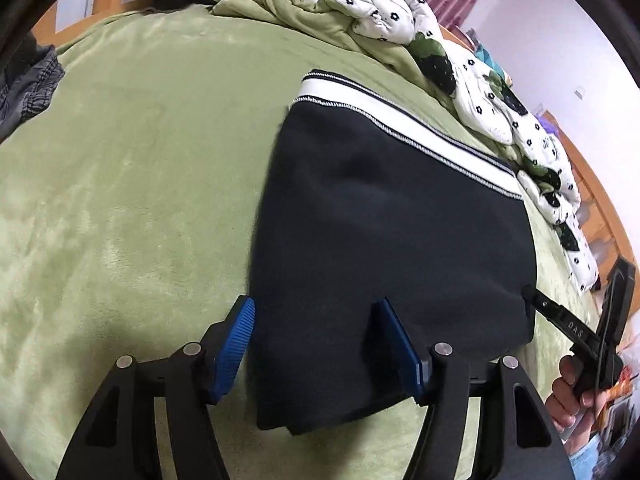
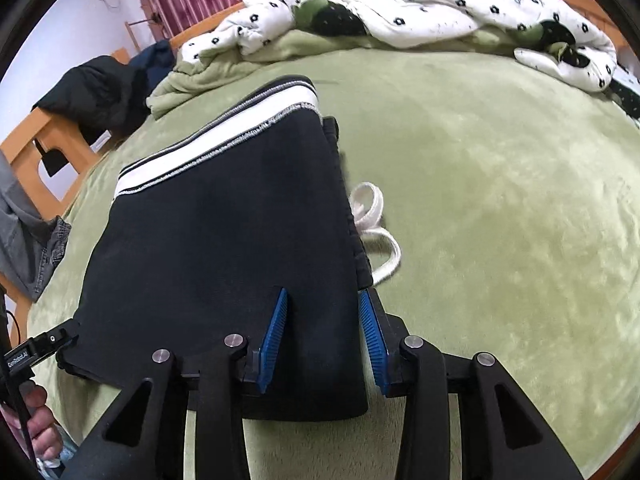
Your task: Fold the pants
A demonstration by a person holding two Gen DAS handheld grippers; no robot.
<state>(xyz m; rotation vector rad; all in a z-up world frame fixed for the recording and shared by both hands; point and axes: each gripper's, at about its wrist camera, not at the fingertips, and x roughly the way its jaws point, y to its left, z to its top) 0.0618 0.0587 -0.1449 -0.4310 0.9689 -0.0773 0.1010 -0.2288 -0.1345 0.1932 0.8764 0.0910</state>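
Observation:
The dark navy pants (image 1: 392,240) lie folded into a compact rectangle on the green bed, with a white striped band (image 1: 404,120) along the far edge. My left gripper (image 1: 316,312) is open, its blue pads straddling the near left corner of the fold. My right gripper (image 2: 324,304) is open too, its pads astride the near right corner of the pants (image 2: 224,240). A white drawstring (image 2: 372,216) loops out from the right side. The right gripper's tip also shows in the left wrist view (image 1: 532,296) at the pants' right edge.
A green blanket (image 1: 140,180) covers the bed. A crumpled white floral quilt (image 2: 440,12) lies along the far edge. Grey clothing (image 1: 28,84) sits at the left edge, dark clothes (image 2: 100,92) on a wooden chair beyond.

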